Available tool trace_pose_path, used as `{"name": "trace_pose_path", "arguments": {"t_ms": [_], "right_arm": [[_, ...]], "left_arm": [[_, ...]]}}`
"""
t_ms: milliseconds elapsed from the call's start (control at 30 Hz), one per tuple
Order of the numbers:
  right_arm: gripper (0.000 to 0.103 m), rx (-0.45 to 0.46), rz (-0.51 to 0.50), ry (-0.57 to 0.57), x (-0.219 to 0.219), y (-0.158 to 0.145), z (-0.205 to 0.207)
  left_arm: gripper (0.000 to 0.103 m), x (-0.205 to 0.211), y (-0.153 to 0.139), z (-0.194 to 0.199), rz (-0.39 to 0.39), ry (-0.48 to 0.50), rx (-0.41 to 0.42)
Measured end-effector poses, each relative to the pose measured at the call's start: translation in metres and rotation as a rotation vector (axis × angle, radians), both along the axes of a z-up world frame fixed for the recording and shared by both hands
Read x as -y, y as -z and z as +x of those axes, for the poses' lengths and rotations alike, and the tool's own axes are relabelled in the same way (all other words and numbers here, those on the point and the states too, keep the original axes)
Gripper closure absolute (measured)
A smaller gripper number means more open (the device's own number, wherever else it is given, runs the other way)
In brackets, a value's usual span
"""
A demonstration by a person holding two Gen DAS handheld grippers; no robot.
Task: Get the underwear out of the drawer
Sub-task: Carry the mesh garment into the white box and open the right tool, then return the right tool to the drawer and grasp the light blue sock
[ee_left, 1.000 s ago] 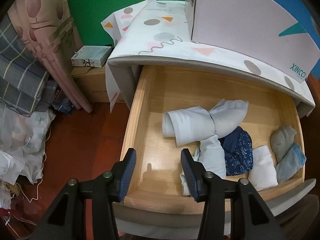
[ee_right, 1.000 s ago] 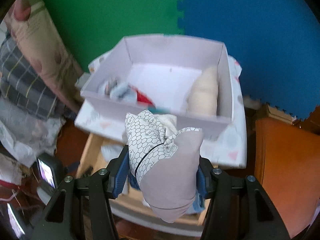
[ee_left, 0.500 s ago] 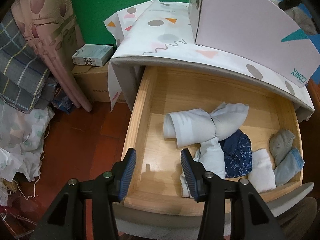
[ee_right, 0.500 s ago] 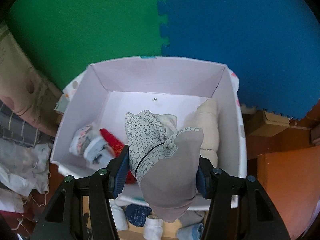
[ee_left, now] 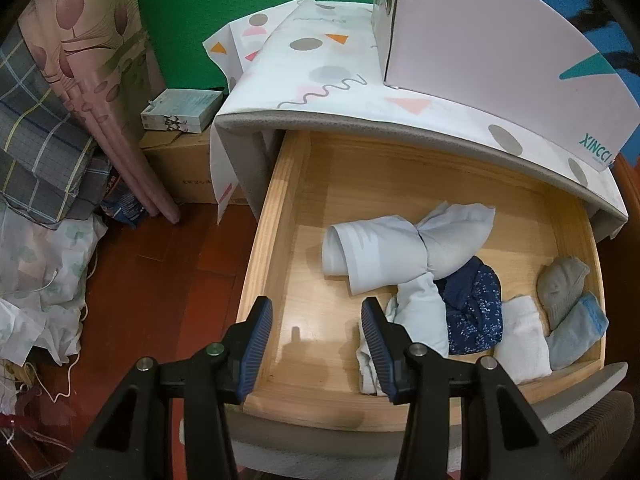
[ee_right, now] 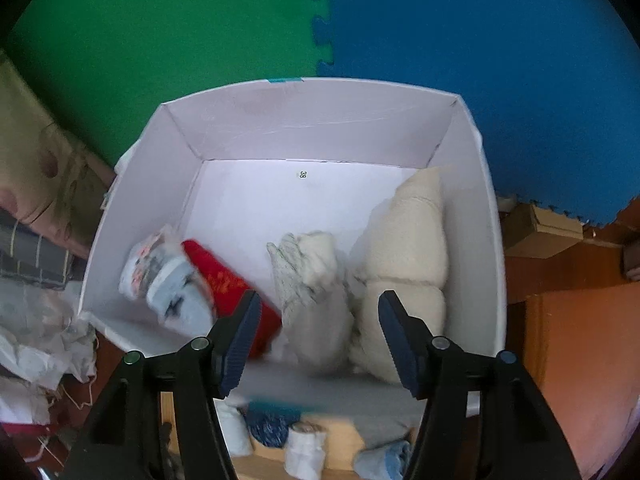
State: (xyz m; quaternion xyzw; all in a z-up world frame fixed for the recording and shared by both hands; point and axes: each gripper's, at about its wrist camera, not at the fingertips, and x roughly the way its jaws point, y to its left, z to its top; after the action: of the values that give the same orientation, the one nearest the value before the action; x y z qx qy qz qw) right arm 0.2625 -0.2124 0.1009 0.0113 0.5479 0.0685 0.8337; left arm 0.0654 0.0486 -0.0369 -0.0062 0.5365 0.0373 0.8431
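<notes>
My right gripper (ee_right: 320,308) hangs over the open white box (ee_right: 320,128). Its jaws are opening, and the pads stand clear of the honeycomb-patterned grey underwear (ee_right: 312,292), which shows blurred below them inside the box. My left gripper (ee_left: 316,340) is open with nothing between its fingers, above the front left corner of the pulled-out wooden drawer (ee_left: 272,240). In the drawer lie a pale blue rolled garment (ee_left: 384,252), a navy dotted piece (ee_left: 476,312), a white roll (ee_left: 520,340), a grey sock (ee_left: 560,288) and a blue sock (ee_left: 576,336).
The box holds a cream bundle (ee_right: 408,248), a red item (ee_right: 224,284) and a pale printed roll (ee_right: 160,276). It stands on the cabinet's patterned cover (ee_left: 320,76). Folded fabrics (ee_left: 44,140) and a small carton (ee_left: 180,110) crowd the floor to the left.
The right gripper travelled from in front of the box to above its inside, then its jaws parted and the patterned grey underwear slipped down into the box. The left gripper kept still.
</notes>
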Motion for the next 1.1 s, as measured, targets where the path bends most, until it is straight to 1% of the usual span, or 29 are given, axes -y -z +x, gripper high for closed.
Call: {"name": "trace_pose_path", "arguments": {"t_ms": [100,133,200,267,300,367,433,533,600,700,900,1100], "right_arm": [[0.043,0.007,0.0,-0.029,0.009,-0.013,-0.033],[0.041,0.003,-0.004,-0.035,0.013,-0.016,-0.045],[0.039,-0.018,-0.021,-0.042,0.022,-0.014,-0.074],[0.038,-0.048,-0.049,-0.044,0.03,-0.008,-0.092],[0.038,-0.075,-0.061,-0.047,0.036,0.001,-0.106],[0.038,-0.129,-0.074,-0.05,0.043,0.016,-0.122],[0.039,-0.195,-0.081,-0.032,0.052,0.039,-0.137],[0.039,-0.294,-0.077,-0.005,0.06,0.082,-0.151],[0.039,-0.35,-0.073,0.016,0.063,0.104,-0.157],[0.04,-0.442,-0.033,0.072,0.067,0.14,-0.165],[0.04,-0.514,-0.079,0.107,0.06,0.178,-0.167],[0.039,-0.53,-0.139,0.114,0.052,0.197,-0.162]], "left_arm": [[0.056,0.002,0.0,0.0,0.003,0.0,-0.001],[0.056,0.003,0.0,-0.001,0.004,0.003,0.0],[0.056,0.003,-0.001,-0.001,0.013,0.007,0.002],[0.056,0.004,0.0,-0.001,0.022,0.013,-0.002],[0.056,0.004,0.0,0.0,0.026,0.013,-0.004],[0.056,0.003,0.001,0.0,0.029,0.012,-0.005],[0.056,0.002,0.001,0.0,0.032,0.008,-0.006],[0.056,-0.001,0.002,0.0,0.033,0.005,-0.009],[0.056,-0.003,0.002,-0.001,0.03,0.0,-0.009],[0.056,-0.004,0.001,-0.002,0.026,-0.002,-0.007],[0.056,-0.005,0.001,-0.002,0.023,-0.002,-0.005],[0.056,-0.004,0.0,-0.002,0.018,0.002,-0.004]]}}
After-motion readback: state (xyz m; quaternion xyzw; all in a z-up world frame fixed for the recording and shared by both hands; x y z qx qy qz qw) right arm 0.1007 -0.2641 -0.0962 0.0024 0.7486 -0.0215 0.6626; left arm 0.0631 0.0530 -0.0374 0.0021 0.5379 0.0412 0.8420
